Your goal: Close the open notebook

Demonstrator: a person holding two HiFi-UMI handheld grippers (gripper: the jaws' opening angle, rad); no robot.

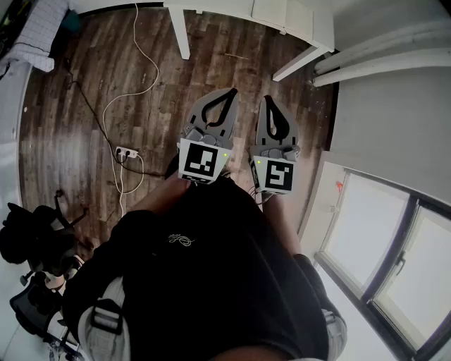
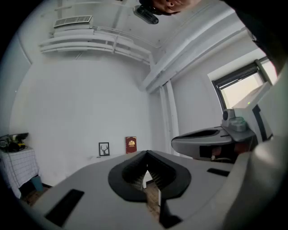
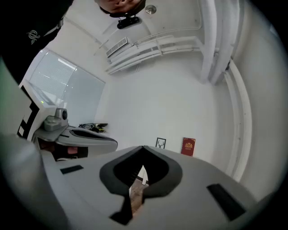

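Observation:
No open notebook shows in any view. In the head view my left gripper (image 1: 232, 92) and right gripper (image 1: 268, 99) are held side by side at waist height over the wooden floor, level and pointing at the white desk (image 1: 296, 17). Each pair of jaws meets at the tips with nothing between them. The left gripper view shows my left gripper (image 2: 146, 153) shut, and the right gripper view shows my right gripper (image 3: 143, 147) shut. On the desk by the far wall stand a red booklet (image 2: 131, 144) and a small framed deer picture (image 2: 104, 148).
A power strip (image 1: 127, 152) and a white cable (image 1: 141, 67) lie on the floor to the left. A black office chair (image 1: 35, 243) stands at lower left. A window (image 1: 384, 240) and white pipes (image 1: 380, 60) run along the right. The desk legs (image 1: 181, 34) stand ahead.

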